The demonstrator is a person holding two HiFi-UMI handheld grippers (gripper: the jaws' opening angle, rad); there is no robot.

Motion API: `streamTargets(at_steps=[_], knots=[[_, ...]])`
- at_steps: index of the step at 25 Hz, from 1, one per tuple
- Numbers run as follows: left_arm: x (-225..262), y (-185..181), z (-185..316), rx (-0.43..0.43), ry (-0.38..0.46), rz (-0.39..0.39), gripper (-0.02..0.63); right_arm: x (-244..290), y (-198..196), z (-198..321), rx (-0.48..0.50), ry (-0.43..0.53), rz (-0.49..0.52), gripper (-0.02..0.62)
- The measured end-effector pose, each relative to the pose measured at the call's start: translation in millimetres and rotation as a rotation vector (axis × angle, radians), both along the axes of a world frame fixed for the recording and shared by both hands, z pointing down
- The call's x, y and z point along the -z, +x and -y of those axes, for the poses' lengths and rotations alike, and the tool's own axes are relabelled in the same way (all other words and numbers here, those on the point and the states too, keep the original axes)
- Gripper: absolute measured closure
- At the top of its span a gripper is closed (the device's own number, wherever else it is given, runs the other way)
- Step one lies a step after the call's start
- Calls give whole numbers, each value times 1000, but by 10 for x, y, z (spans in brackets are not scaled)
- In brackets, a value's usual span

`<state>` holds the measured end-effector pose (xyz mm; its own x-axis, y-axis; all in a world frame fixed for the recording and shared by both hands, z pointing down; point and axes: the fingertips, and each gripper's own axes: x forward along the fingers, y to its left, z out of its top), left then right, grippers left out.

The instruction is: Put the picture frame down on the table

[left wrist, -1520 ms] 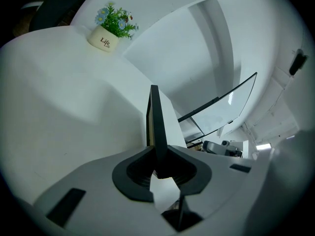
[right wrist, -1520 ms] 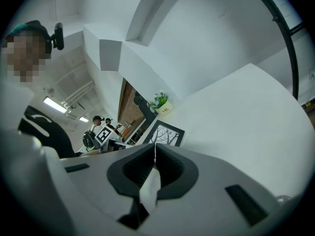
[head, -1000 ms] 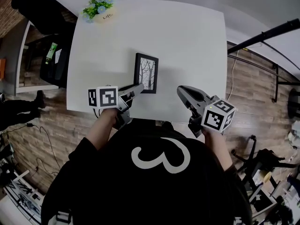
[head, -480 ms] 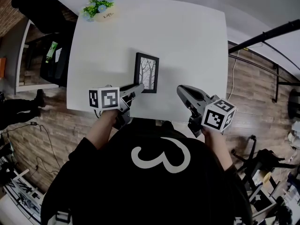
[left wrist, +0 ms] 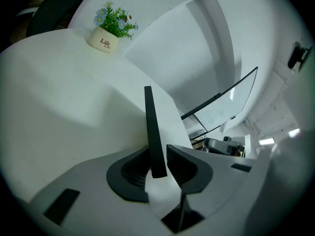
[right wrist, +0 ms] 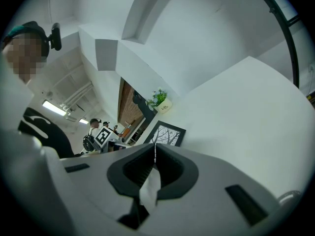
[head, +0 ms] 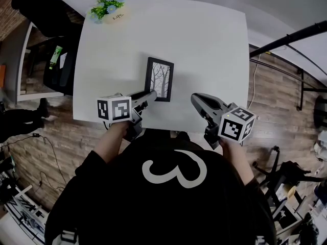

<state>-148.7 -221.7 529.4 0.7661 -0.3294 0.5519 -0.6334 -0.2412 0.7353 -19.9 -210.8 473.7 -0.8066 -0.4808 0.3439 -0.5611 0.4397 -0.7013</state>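
The black rectangular picture frame with a print of bare trees (head: 160, 79) is resting on the white desk (head: 204, 40), near the edge closest to the person. In the head view its long side is running away from the person. The left gripper (head: 149, 94) is the nearer one and is meeting the frame at its near corner. Its fingers have just been opening. The frame's thin edge is sitting between them with a narrow gap showing on one side, so I judge they are not pressing it. The right gripper (head: 195, 100) is hovering to the right of the frame, apart from it, with its fingers together on nothing.

The frame is lying straight ahead of the left fingers, edge-on to them. The release is therefore probably calling for a straight pull backward along that edge, because a sideways drift could be tipping the frame. Whether the frame is standing upright or leaning, I cannot tell.
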Motion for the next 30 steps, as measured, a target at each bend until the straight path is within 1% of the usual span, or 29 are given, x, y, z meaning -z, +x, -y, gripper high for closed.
streamTargets(at_steps=[6,11,18,27,30], knots=[[-20,-17,-19,-1,4,11,485,-17,-46,-13,11,-5,6,572],[-82,-65,-34,-9,10,53,460,-34,-72,-6,17,-3,13,571],[-140,-90,-61,-6,8,75,460,-60,-78,-20,18,-13,9,572],[-222,-122,-88,-32,27,144,445,-122,-69,-18,12,-20,7,572],[-250,-121,-117,-34,19,150,442,-127,-74,-21,12,-26,5,571]])
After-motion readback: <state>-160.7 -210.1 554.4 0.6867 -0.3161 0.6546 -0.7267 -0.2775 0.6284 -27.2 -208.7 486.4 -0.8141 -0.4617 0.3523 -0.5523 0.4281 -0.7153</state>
